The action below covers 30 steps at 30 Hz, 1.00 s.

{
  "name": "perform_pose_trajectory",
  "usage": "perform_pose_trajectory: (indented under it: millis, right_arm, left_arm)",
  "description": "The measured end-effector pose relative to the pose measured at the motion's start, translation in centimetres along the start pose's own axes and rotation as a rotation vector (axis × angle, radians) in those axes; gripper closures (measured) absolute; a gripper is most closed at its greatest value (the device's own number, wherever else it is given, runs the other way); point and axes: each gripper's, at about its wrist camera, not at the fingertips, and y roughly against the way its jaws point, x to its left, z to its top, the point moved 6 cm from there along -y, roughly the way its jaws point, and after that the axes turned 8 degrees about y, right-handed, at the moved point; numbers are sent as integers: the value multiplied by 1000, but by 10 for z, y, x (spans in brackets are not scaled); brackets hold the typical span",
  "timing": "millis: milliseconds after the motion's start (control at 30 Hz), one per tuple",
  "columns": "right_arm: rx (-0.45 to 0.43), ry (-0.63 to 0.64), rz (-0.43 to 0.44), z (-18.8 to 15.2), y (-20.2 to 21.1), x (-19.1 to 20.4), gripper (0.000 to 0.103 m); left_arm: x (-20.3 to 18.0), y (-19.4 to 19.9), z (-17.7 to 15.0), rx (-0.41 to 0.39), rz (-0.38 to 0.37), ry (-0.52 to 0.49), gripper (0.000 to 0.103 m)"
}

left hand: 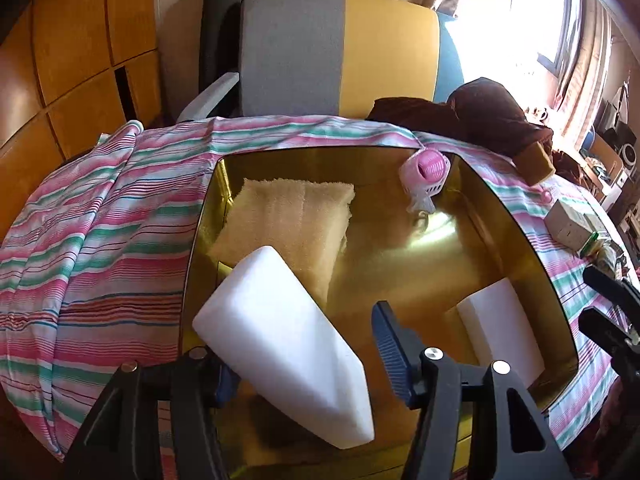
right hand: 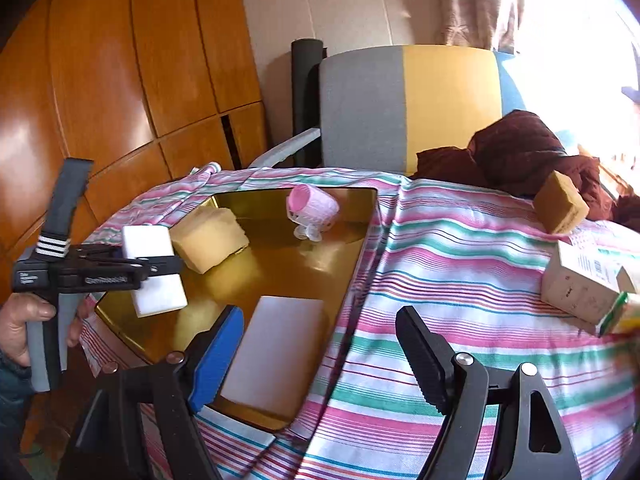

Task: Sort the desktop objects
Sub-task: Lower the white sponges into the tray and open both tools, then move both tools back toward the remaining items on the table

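Gold tray (left hand: 520,240), white sponge (left hand: 280,344), pink-green-white striped cloth (left hand: 100,216), pink roller (left hand: 428,168)

Strong daylight pours in from the window (left hand: 560,20) at the upper right of both views, blown out to pure white so that the panes and the curtain (right hand: 476,4) edge beside them lose detail. The gold tray (left hand: 400,264) mirrors this light as a bright streak of glare near its middle, and the wooden cabinet (right hand: 100,92) shows soft sheen patches. The white foam block (left hand: 280,340) casts a dim shadow on the tray below it. Fisheye distortion bows straight lines, and the corners darken to black. The lower right edge of the right wrist view is smeared with blur.
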Motion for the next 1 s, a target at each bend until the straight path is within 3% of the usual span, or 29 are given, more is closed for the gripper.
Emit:
perform_pose_trajectory:
  millis: [400,567,767,1000]
  right_arm:
    - [-2,-111,-85,-35,35,-53,23]
    - [-8,-138,-169,-52,66,-82,23]
    - [5,-213,-331,-81,120,-139,18]
    - [49,-275,-554,-98,201,-214,18]
  left_arm:
    - [49,60,-32,-150,79,123,40]
    - [42,68,-37,-162,52,113,40]
    - [-14,68,-45,-177,-78,32,39]
    - [-117,68,-66,-162,-274,-169,38]
